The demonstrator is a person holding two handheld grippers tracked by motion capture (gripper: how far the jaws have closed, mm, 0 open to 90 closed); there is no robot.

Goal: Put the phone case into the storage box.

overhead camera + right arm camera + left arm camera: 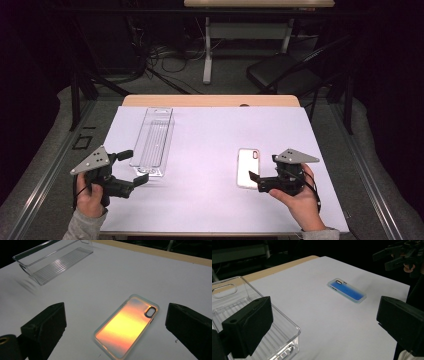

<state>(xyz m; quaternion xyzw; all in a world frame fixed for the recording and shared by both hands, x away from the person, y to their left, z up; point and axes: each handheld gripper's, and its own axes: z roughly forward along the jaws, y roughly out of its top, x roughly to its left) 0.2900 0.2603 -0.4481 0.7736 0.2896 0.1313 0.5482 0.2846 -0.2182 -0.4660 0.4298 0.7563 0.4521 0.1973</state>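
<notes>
Two grippers, left (134, 166) and right (261, 175), are gaping empty; I'm risking the right skidding off the flat case (248, 168) beside it, far from the bin (152, 141).

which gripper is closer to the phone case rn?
Right. The right gripper sits at the near right corner of the phone case, jaws open and nothing between them. The left gripper is across the table by the clear tray.
</notes>
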